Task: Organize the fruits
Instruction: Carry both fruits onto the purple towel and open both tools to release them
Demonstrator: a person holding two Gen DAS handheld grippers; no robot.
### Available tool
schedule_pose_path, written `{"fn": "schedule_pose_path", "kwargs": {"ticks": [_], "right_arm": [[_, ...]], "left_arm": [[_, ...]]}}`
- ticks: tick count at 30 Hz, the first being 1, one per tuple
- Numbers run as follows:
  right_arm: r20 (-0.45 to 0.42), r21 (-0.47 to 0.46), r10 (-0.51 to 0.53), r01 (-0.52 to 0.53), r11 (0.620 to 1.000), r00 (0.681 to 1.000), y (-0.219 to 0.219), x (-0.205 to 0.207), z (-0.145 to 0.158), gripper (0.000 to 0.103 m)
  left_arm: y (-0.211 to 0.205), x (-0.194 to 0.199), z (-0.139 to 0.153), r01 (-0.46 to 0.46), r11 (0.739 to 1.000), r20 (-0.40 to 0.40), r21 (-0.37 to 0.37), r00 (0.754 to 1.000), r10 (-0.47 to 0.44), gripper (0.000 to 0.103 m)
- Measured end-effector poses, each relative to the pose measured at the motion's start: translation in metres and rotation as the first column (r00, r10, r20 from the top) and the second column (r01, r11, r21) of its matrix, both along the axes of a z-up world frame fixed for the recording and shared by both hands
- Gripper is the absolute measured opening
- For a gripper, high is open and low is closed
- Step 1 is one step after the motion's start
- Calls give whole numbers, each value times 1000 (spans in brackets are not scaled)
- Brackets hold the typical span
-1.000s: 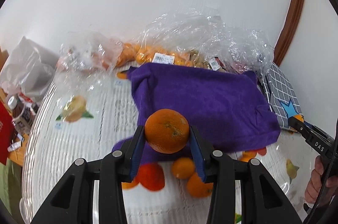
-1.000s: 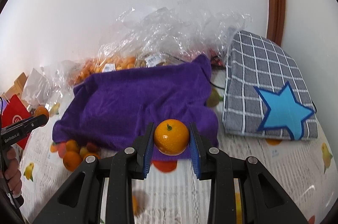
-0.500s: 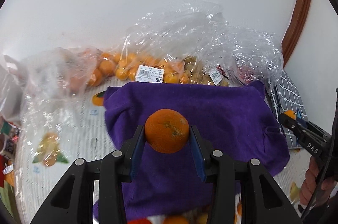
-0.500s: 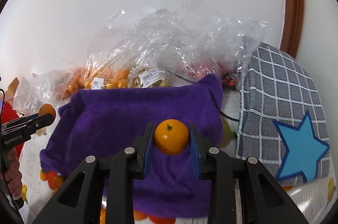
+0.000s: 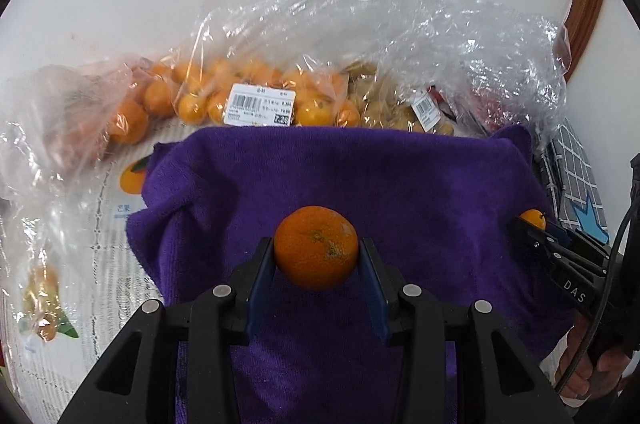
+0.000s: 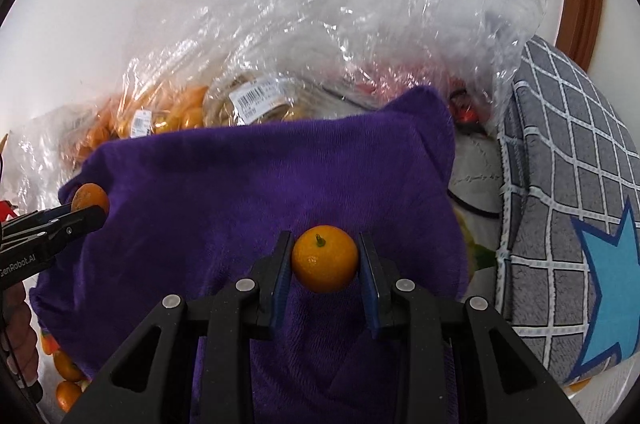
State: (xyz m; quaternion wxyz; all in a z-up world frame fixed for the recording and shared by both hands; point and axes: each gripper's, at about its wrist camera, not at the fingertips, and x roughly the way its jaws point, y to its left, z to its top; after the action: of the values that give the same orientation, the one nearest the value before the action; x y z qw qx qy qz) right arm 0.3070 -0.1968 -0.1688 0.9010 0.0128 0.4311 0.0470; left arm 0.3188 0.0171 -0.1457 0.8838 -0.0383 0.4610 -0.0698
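My left gripper is shut on a dark orange mandarin and holds it over the purple towel. My right gripper is shut on a smaller yellow-orange mandarin with a stem, also over the purple towel. Each gripper shows in the other's view: the right one at the right edge, the left one at the left edge. Several loose mandarins lie at the towel's near left corner.
Clear plastic bags of oranges and other fruit lie behind the towel against the white wall. A grey checked cushion with a blue star lies to the right. A printed tablecloth covers the table.
Both grippers have moved forward with their mandarins, from the towel's near edge to above its middle. The loose mandarins have dropped out of the left wrist view.
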Motion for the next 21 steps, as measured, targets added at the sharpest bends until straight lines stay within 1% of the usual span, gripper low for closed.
{"fn": "schedule_pose_path", "kwargs": {"ticks": [10, 16, 18, 19, 20, 21], "right_arm": [[-35, -21, 8, -9, 1000, 999, 3, 2, -10, 31], [-50, -16, 13, -14, 1000, 999, 4, 5, -9, 32], [-51, -7, 17, -17, 1000, 999, 3, 3, -6, 37], [-48, -5, 19, -19, 1000, 999, 2, 1, -3, 44], [-37, -3, 21, -21, 1000, 999, 1, -2, 2, 53], [-17, -7, 19, -19, 1000, 1000, 1, -7, 8, 57]], "left_arm": [[-2, 3, -14, 6, 1000, -50, 13, 999, -5, 40], [-1, 1, -14, 6, 1000, -52, 14, 999, -5, 40], [-1, -2, -11, -2, 1000, -49, 26, 999, 3, 45], [0, -5, -8, -13, 999, -47, 36, 999, 14, 52], [0, -8, -5, -17, 999, -43, 37, 999, 19, 55], [0, -12, -2, -18, 999, -43, 32, 999, 20, 57]]}}
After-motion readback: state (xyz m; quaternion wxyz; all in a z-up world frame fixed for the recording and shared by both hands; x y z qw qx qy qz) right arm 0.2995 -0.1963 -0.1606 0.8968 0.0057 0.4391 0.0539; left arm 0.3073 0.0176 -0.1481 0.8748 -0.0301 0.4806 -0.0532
